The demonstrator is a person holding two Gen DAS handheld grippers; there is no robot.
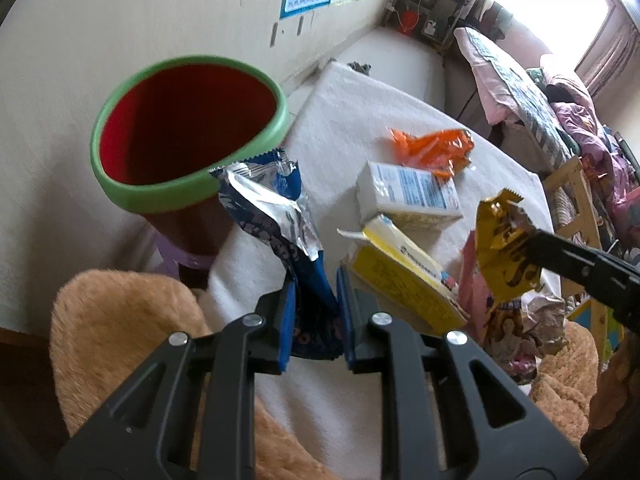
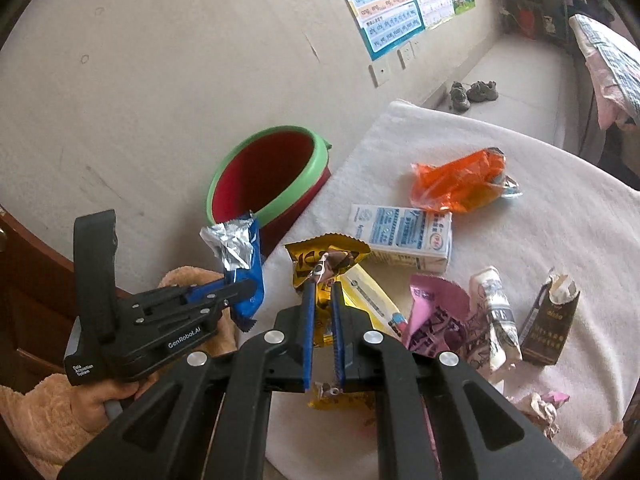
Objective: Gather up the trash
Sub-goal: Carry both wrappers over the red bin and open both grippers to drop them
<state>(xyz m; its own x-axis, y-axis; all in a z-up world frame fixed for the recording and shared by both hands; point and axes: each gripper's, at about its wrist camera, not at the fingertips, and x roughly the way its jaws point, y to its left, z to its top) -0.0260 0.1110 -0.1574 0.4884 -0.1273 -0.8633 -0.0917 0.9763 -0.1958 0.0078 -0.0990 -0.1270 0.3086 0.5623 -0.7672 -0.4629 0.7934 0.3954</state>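
A white cloth-covered table [image 2: 560, 240] is seen carrying the litter, with a red bin with a green rim [image 2: 272, 176] standing off its left edge, against the wall and tipped so that its mouth faces the table. Across the table top, an orange wrapper [image 2: 460, 180] is seen towards the far edge, a white carton [image 2: 404, 236] just nearer than it, a yellow box [image 1: 404, 280] nearer again, and a pink wrapper [image 2: 436, 316], a crumpled paper [image 2: 496, 312] and a brown carton [image 2: 552, 320] along the near right part. The left gripper [image 1: 316, 316] is clamped on the lower end of a blue and silver wrapper [image 1: 276, 216], whose long axis runs up and away from the jaws, so that its torn silver end lies at the bin's near rim; whether it touches the rim cannot be told. The right gripper [image 2: 320, 320] is closed on a yellow wrapper [image 2: 324, 260], which is held clear of the table, its long axis running along the fingers. The bin lies up and to the left of both grippers. The left one is judged the nearer, with its wrapper already at the mouth, so a short push forward over the rim seems enough before letting go; the right one is judged to have the left gripper in its path to the bin.
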